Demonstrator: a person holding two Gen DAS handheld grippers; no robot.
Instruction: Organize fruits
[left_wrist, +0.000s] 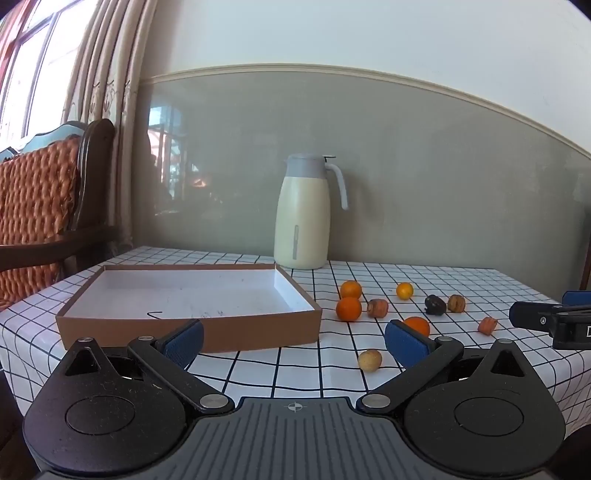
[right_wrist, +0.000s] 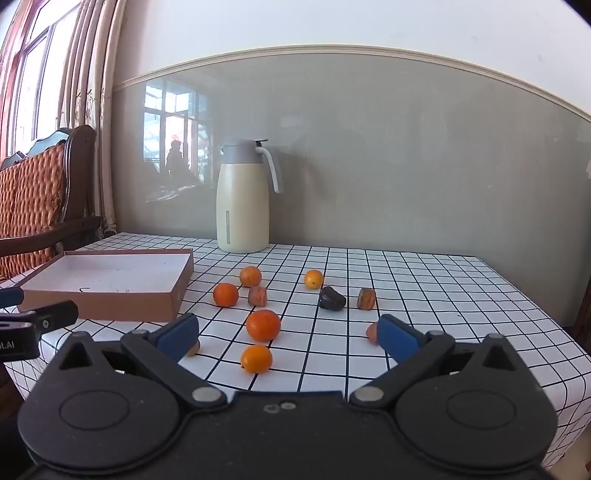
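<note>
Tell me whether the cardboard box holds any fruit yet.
Empty. The cardboard box shows only its bare white floor with a few dark marks, while the fruits, such as one orange, lie on the checked tablecloth beside it.

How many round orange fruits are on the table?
5. The back orange and left orange sit near the box; the yellowish orange lies to their right; the big orange and nearest orange lie closer. Fingers may hide more.
</note>
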